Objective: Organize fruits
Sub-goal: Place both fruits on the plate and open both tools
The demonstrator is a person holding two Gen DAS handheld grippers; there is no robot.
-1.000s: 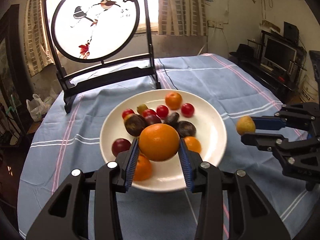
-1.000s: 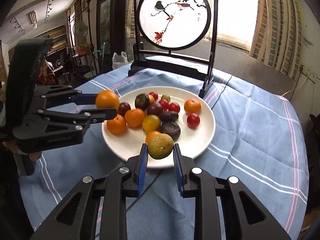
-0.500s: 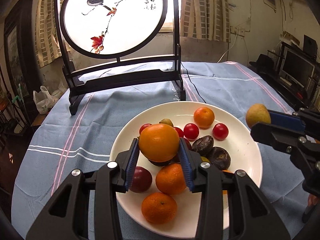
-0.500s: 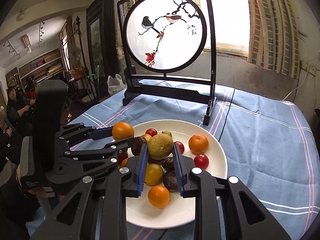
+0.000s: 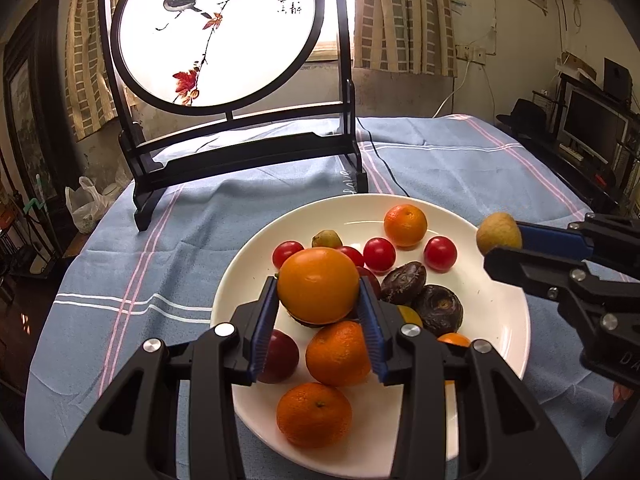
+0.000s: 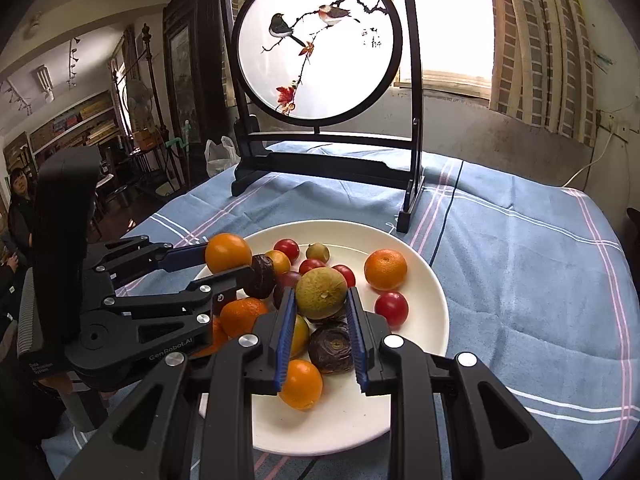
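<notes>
The left gripper (image 5: 319, 316) is clamped on a large orange (image 5: 318, 286), its blue pads pressing the fruit's two sides, and holds it above the near-left part of the white plate (image 5: 496, 320). The orange is nearly round, slightly wider than tall, so its long axis runs across from pad to pad. The right gripper (image 6: 320, 328) is clamped on a yellow-green fruit (image 6: 321, 292), also roundish, with a small stem scar facing the camera; from the left wrist view this fruit hangs just over the plate's right rim. On the plate lie small oranges (image 5: 405, 225), red cherry tomatoes (image 5: 379, 255), two dark wrinkled fruits (image 5: 438, 310) touching each other near the middle, and a dark red plum (image 5: 280, 356) at the left. The plate rests on a desk covered by a blue striped cloth (image 5: 168, 264), with a round bird-painted screen (image 5: 216, 32) standing behind it.
</notes>
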